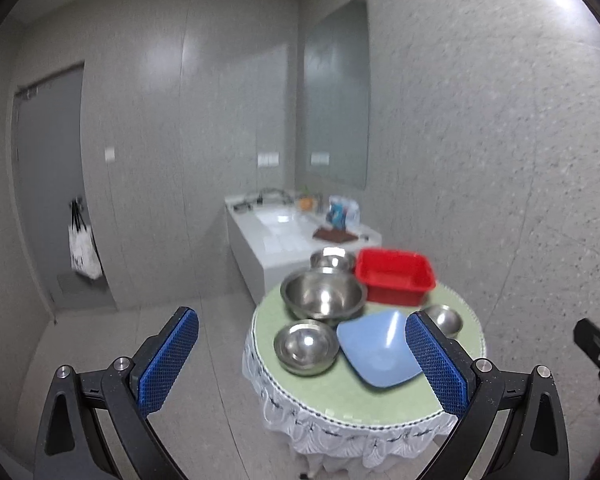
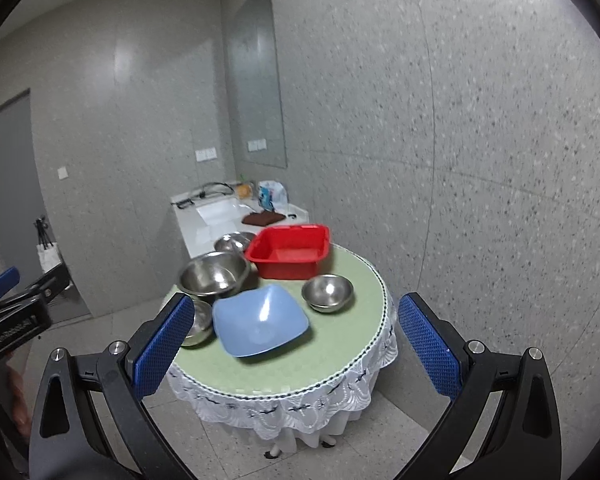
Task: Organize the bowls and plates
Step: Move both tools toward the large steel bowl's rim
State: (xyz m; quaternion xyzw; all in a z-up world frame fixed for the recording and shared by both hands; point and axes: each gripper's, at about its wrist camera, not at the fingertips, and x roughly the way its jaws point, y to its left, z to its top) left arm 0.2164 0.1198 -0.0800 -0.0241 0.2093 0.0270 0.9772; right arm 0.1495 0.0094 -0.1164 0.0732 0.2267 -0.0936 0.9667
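Observation:
A round table (image 1: 352, 396) (image 2: 332, 356) with a green top holds a blue square plate (image 1: 376, 352) (image 2: 260, 320), a red square tub (image 1: 394, 276) (image 2: 290, 252), a large steel bowl (image 1: 322, 294) (image 2: 214, 274) and three smaller steel bowls: front left (image 1: 306, 346) (image 2: 198, 322), right (image 1: 444, 318) (image 2: 327, 292) and back (image 1: 332, 260) (image 2: 234, 242). My left gripper (image 1: 300, 344) is open and empty, held above and short of the table. My right gripper (image 2: 296, 330) is open and empty, also short of the table.
A white counter with a sink (image 1: 284, 232) (image 2: 220, 216) stands behind the table against the speckled wall (image 2: 480, 160). A grey door (image 1: 48, 184) and a hanging bag (image 1: 82, 248) are at the left. A white lace cloth (image 2: 284, 404) hangs off the table's edge.

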